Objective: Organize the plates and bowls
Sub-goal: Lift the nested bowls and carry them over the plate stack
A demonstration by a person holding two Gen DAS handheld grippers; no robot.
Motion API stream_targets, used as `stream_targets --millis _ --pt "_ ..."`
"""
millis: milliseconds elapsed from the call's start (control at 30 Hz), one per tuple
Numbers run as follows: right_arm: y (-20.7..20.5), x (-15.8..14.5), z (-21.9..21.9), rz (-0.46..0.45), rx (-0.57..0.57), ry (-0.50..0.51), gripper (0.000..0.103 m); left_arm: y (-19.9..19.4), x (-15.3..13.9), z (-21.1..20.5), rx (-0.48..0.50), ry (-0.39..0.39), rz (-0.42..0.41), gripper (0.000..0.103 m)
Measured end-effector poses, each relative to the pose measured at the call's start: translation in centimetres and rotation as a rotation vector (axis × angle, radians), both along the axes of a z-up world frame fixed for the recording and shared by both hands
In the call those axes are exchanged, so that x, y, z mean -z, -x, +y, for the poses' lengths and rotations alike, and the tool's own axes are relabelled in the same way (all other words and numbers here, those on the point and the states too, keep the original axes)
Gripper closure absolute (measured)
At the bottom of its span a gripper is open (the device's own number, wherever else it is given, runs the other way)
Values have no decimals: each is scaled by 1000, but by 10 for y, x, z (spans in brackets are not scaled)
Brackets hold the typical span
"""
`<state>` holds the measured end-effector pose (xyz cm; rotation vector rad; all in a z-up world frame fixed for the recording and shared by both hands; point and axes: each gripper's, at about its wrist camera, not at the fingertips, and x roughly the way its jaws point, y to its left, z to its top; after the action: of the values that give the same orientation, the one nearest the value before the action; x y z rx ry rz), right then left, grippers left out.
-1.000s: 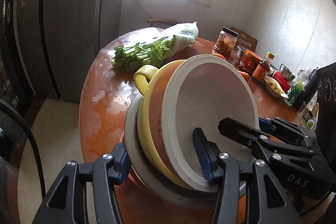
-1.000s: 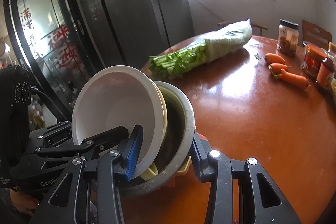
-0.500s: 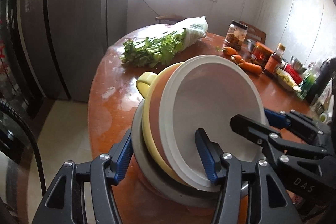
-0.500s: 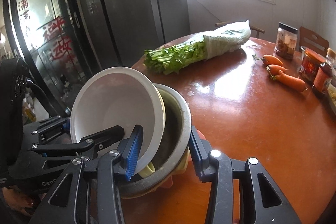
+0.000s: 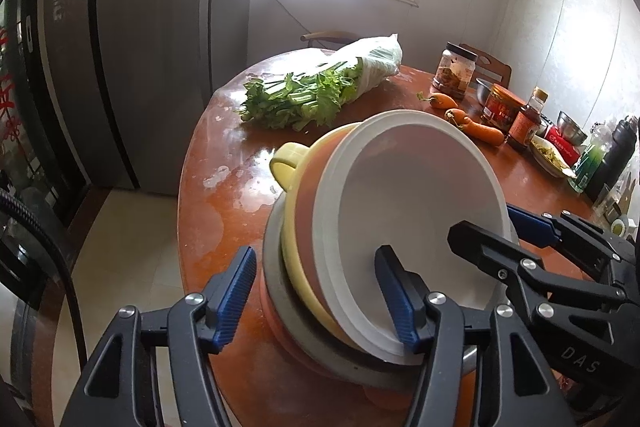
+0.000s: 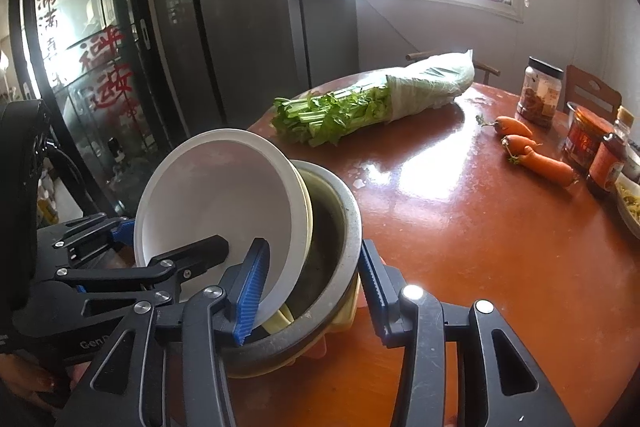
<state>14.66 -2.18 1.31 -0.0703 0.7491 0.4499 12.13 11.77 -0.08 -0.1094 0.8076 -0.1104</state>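
A tilted stack of bowls sits at the near edge of the round red-brown table (image 5: 224,195). A white bowl (image 5: 408,211) lies on top, then a brown one, a yellow one with a handle (image 5: 286,157) and a grey metal bowl (image 6: 336,227). My left gripper (image 5: 316,299) straddles the stack's near rim and its jaws are opening. One pad (image 5: 394,303) is inside the white bowl; the other pad (image 5: 236,291) stands clear of the metal rim. My right gripper (image 6: 312,291) is shut on the opposite rim, from inside the white bowl (image 6: 216,195) to the metal bowl's outer wall.
Bagged celery (image 5: 320,87) lies across the far side of the table. Carrots (image 6: 536,155), jars (image 5: 454,71), bottles and small dishes crowd the right side. A dark fridge (image 6: 240,27) and glass door stand left, with bare floor (image 5: 132,251) below the table edge.
The left gripper's jaws have spread wider, and its outer pad has come away from the stack's rim. The right gripper keeps its hold on the stack.
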Motion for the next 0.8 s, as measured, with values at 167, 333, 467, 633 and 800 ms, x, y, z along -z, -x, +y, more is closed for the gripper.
stream_targets --millis 167,333,467,633,800 --pt "1 -1 -1 -6 9 -3 47 2 -2 7 -16 15 -3 36" --pt "2 -6 -6 -18 26 -17 36 3 -3 12 -31 29 -5 28" --pt "3 -7 -11 -11 39 -34 31 1 -1 18 -36 65 3 23" --pt "0 0 -13 30 56 -43 27 -10 11 15 -19 67 49 20" --pt "-6 9 -17 80 37 -96 26 -18 18 7 31 115 74 18"
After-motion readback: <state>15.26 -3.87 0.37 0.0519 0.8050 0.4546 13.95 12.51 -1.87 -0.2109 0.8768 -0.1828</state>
